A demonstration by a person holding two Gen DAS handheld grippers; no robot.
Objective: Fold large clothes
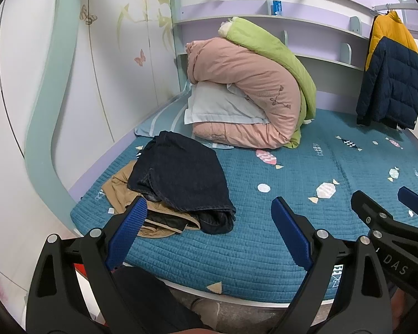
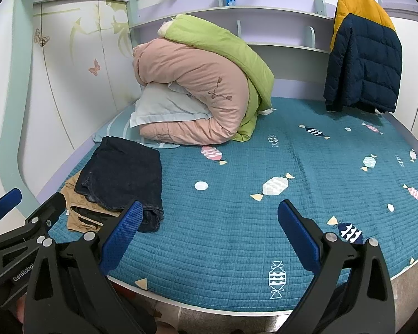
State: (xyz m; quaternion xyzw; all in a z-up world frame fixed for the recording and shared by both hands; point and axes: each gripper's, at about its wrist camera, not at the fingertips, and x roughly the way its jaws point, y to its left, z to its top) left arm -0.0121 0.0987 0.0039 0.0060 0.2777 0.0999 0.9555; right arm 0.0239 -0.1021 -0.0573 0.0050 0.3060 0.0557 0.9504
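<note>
Dark navy jeans lie folded on top of a tan garment near the bed's front left corner. A yellow and navy puffer jacket hangs from a rail at the back right. My left gripper is open and holds nothing, hovering over the bed's front edge just right of the clothes pile. My right gripper is open too, above the bare quilt at the front. Each gripper shows at the side of the other's view, the right one and the left one.
A teal quilted bed cover with candy prints spans the bed. A rolled pink duvet, green blanket and pale pillow are stacked at the back left. Wardrobe doors line the left, shelves the back wall.
</note>
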